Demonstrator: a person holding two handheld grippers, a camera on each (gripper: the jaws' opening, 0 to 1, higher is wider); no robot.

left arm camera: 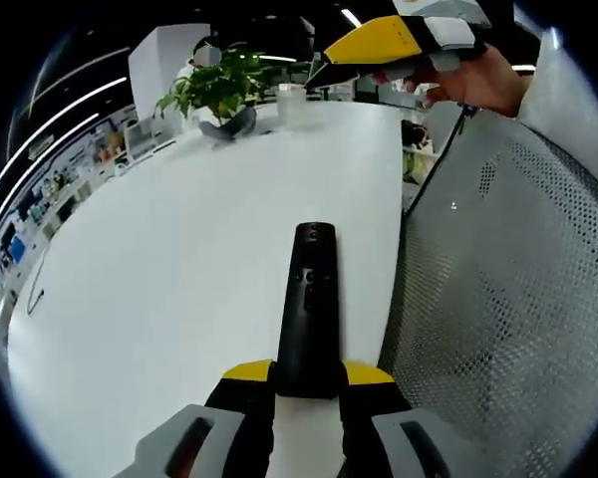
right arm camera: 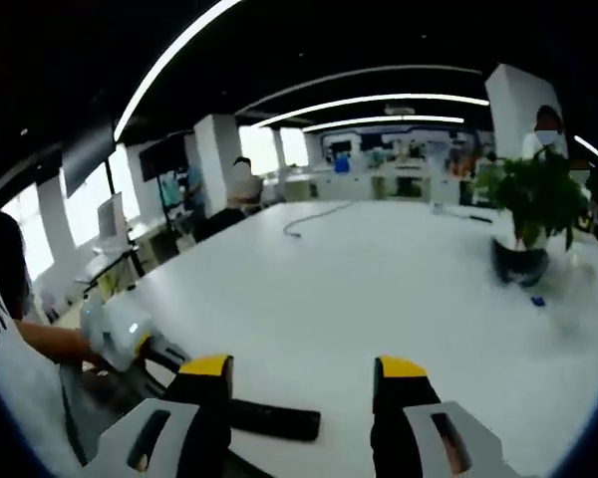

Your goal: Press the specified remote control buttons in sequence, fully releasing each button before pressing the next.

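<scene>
A long black remote control lies lengthwise over the white table, its near end clamped between the yellow-tipped jaws of my left gripper. My right gripper, held by a hand, hovers high above the table's far right edge, well apart from the remote. In the right gripper view my right gripper stands open with nothing between its fingers. Below it the remote lies sideways, with the left gripper gripping its left end.
A potted plant stands at the far end of the table, also seen as the plant. A grey mesh chair back crowds the table's right edge. A thin cable lies far off on the table. A person's arm shows at the left.
</scene>
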